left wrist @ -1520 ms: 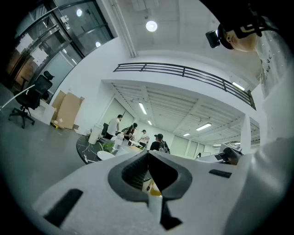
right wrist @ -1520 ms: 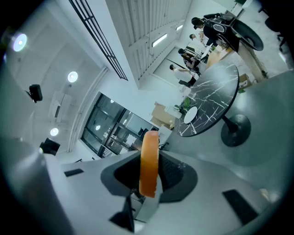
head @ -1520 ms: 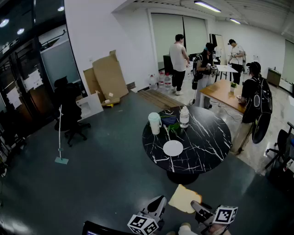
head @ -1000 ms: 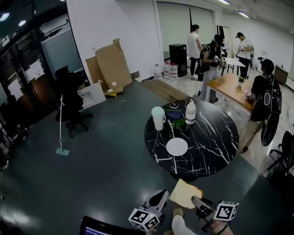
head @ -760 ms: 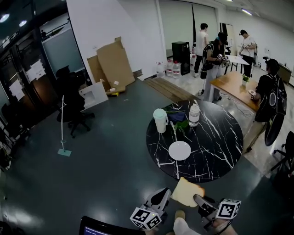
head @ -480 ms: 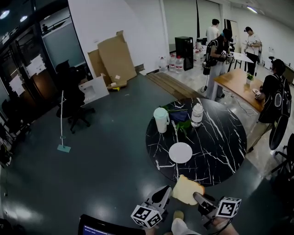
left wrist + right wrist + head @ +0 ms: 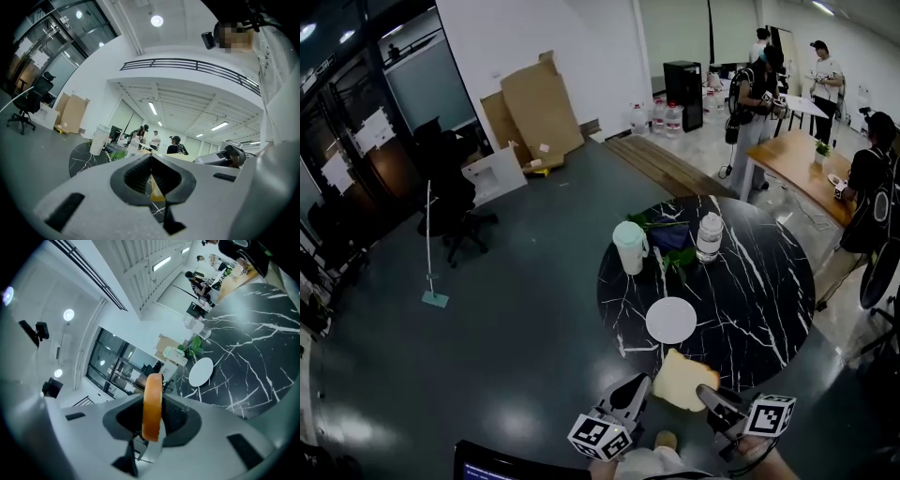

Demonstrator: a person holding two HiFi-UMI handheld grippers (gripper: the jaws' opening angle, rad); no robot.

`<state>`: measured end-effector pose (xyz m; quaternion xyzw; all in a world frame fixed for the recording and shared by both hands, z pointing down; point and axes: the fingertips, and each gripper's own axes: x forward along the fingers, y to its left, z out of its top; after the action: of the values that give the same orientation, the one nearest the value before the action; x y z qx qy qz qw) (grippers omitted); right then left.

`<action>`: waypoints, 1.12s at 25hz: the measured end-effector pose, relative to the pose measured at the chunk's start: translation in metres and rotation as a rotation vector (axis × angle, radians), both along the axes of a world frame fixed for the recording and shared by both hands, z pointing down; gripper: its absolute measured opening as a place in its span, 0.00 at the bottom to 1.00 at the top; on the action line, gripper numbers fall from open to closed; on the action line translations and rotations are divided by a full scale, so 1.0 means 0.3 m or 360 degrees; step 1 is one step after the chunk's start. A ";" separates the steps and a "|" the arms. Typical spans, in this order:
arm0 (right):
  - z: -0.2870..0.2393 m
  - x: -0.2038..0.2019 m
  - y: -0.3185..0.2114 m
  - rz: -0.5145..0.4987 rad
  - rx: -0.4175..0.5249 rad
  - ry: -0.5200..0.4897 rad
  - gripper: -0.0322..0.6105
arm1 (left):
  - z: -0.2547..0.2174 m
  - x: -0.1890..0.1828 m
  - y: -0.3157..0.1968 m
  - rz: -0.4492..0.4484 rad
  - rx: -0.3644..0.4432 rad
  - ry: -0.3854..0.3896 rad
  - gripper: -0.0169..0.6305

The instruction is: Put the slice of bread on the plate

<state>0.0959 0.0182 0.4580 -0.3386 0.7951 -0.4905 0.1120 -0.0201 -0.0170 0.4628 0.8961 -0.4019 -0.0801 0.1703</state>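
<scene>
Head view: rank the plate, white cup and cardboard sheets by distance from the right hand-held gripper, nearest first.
1. Plate, near table edge, just ahead of the right hand-held gripper holding the slice of bread.
2. White cup, table's far left side.
3. Cardboard sheets, leaning on the far wall.

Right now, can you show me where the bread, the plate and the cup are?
bread [image 7: 682, 380], head view, middle of the tan slice
plate [image 7: 671, 320], head view, middle of its bare white top
cup [image 7: 629, 249], head view, side of its pale body
</scene>
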 end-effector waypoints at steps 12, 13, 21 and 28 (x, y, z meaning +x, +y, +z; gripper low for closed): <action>0.078 0.029 -0.166 0.0036 -0.0080 0.0012 0.19 | 0.050 0.042 -0.191 0.0035 -0.0032 -0.0017 0.04; 0.074 0.032 -0.188 0.0049 -0.0079 0.0018 0.19 | 0.049 0.046 -0.219 0.0042 -0.0031 -0.0011 0.04; 0.069 0.020 -0.325 0.0082 -0.0093 0.0043 0.19 | 0.058 0.033 -0.375 0.0044 -0.0042 0.0015 0.04; 0.141 0.012 -0.432 0.0091 -0.0159 0.0051 0.19 | 0.129 0.001 -0.479 0.0023 -0.0106 0.0007 0.04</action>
<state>0.0994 -0.1115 0.5004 -0.3741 0.7613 -0.5208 0.0961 -0.0198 -0.1606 0.5016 0.8927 -0.3974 -0.0674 0.2015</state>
